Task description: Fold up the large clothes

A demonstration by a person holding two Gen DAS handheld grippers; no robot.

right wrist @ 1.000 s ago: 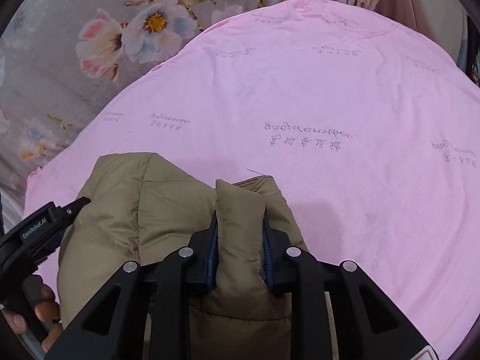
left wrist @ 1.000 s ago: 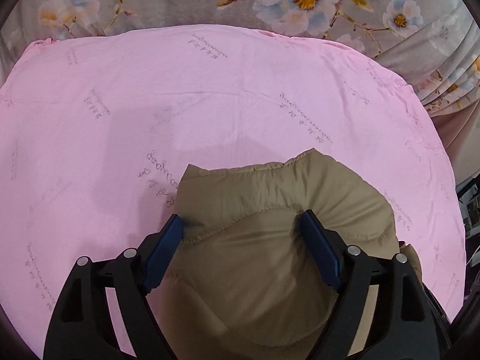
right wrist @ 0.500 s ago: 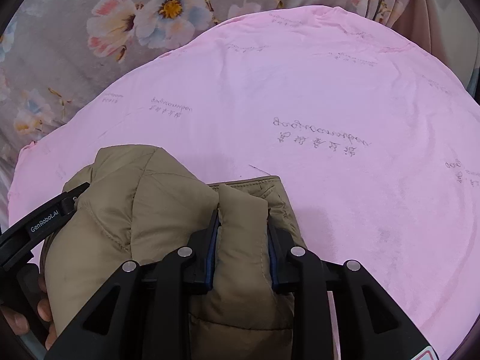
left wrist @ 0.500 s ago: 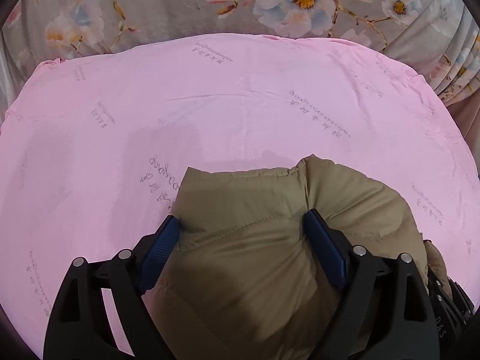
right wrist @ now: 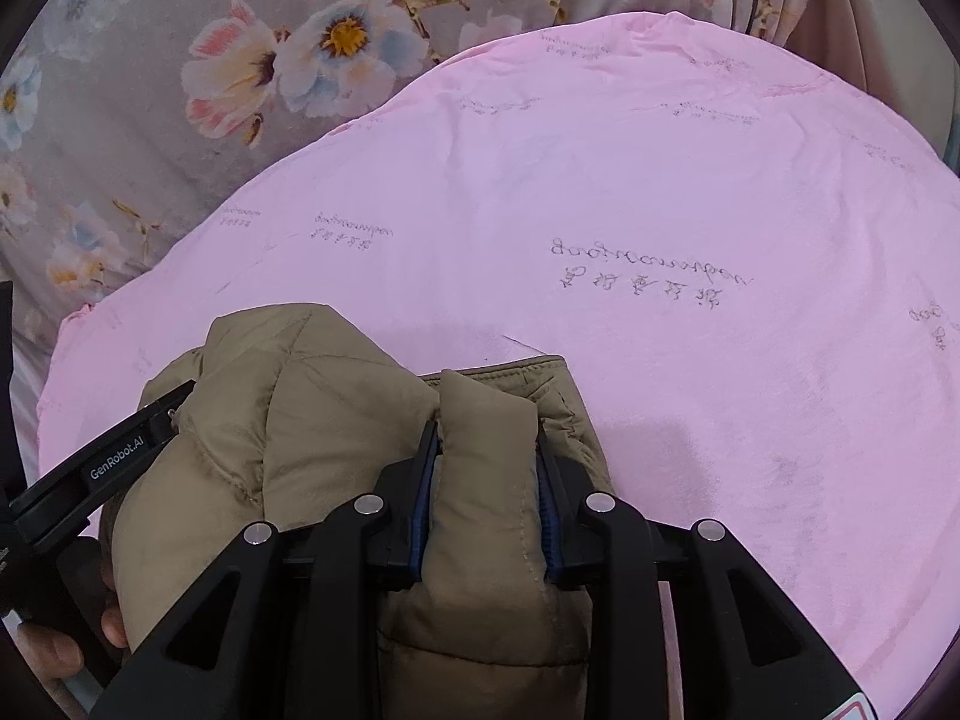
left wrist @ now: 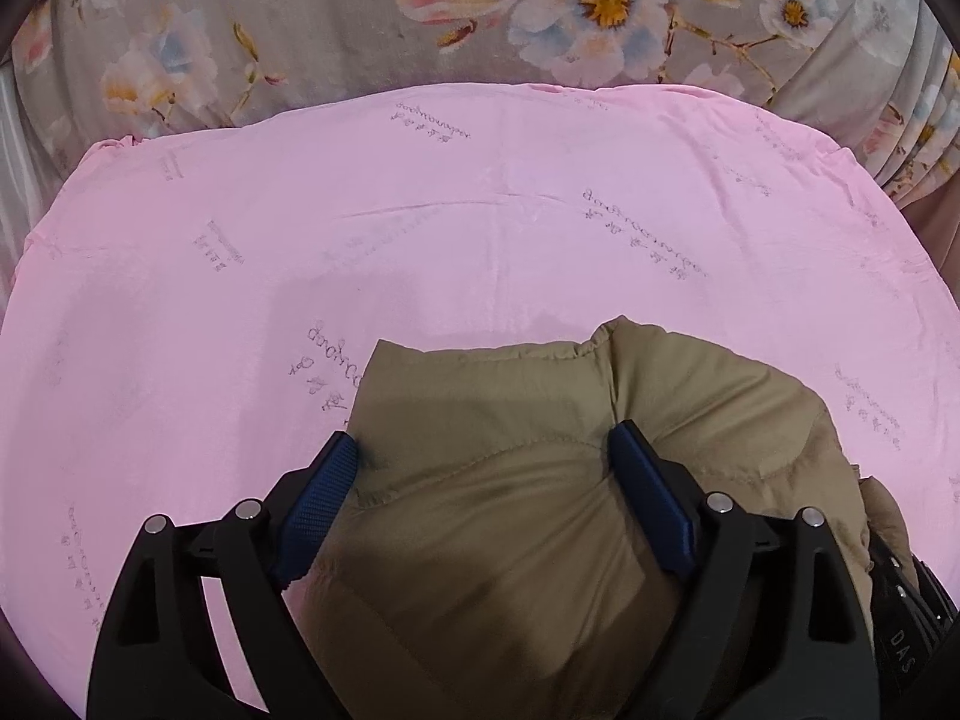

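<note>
An olive-brown padded jacket lies bundled over the near part of a pink sheet. My left gripper has its jaws wide apart around a thick puffy part of the jacket, blue pads against the fabric on both sides. In the right wrist view my right gripper is shut on a raised fold of the same jacket. The left gripper's body shows at the left of that view, with the hand holding it.
The pink sheet covers a rounded surface and carries grey printed lettering. Grey floral fabric lies behind it, with pleated curtain folds at the far right.
Both grippers have moved forward over the pink sheet with the jacket, so more floral fabric shows at the top. The grips have not changed.
</note>
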